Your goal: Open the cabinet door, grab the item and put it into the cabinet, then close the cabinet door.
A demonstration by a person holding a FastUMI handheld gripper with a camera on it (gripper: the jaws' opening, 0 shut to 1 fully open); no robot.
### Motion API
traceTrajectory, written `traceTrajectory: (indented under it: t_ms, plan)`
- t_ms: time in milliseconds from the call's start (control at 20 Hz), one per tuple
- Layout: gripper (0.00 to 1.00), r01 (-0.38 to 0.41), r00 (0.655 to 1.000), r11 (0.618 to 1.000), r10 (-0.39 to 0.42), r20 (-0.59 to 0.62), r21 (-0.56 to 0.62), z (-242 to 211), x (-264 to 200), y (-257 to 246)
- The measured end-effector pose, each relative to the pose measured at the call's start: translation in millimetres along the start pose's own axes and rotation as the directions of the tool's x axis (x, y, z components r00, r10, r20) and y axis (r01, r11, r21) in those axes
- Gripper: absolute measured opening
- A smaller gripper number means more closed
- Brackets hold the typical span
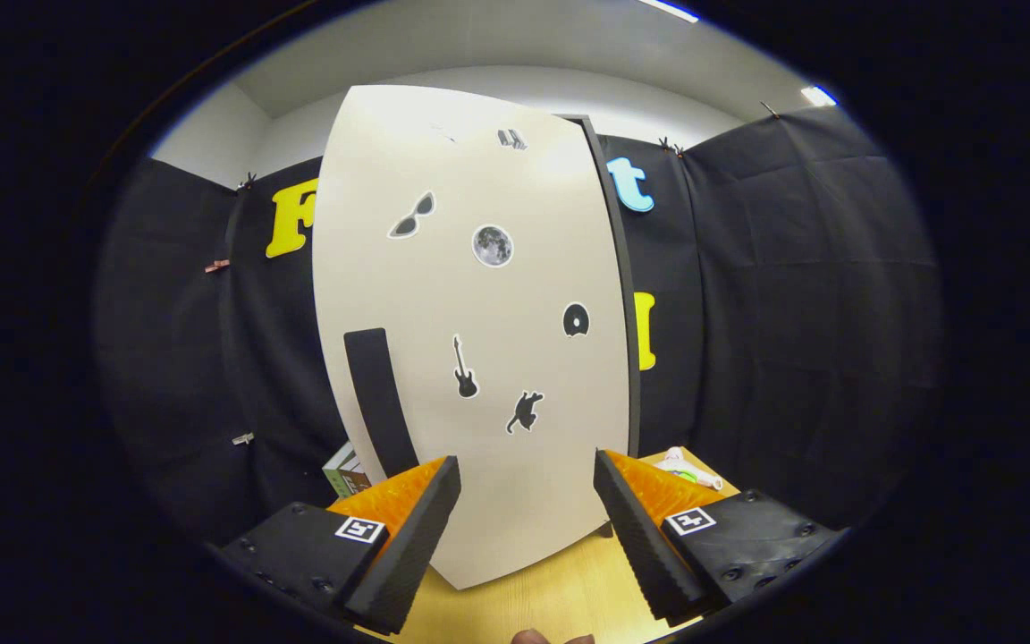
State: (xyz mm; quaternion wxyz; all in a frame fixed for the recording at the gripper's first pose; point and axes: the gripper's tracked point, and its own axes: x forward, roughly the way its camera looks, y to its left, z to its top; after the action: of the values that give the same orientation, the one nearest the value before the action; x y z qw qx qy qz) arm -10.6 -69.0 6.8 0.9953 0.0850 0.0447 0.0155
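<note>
A tall cream cabinet door (479, 340) with small dark stickers stands straight ahead of my gripper (528, 483), filling the space beyond the fingers. A black vertical handle (378, 398) sits on the door's left side, just ahead of the left finger (408, 537). The door looks closed against the dark cabinet edge (624, 295) on its right. My gripper is open, its fingers wide apart with nothing between them. A small white and green item (685, 470) lies on the wooden table beyond the right finger (649, 537), to the right of the cabinet.
The cabinet stands on a light wooden table (560, 599). A green box or book (345, 474) sits at the cabinet's left, behind the left finger. Black cloth walls surround the booth. A fingertip of a hand (533, 637) shows at the near table edge.
</note>
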Motion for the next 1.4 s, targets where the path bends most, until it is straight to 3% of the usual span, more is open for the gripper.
traceTrajectory:
  t_ms: [650, 1400]
  plan:
    - [0.97, -0.03, 0.997, 0.995, 0.036, 0.064, -0.1, 24.3, -1.7, 7.3]
    - [0.97, 0.0, 0.999, 0.998, 0.003, 0.045, -0.071, 16.2, -10.7, -13.2]
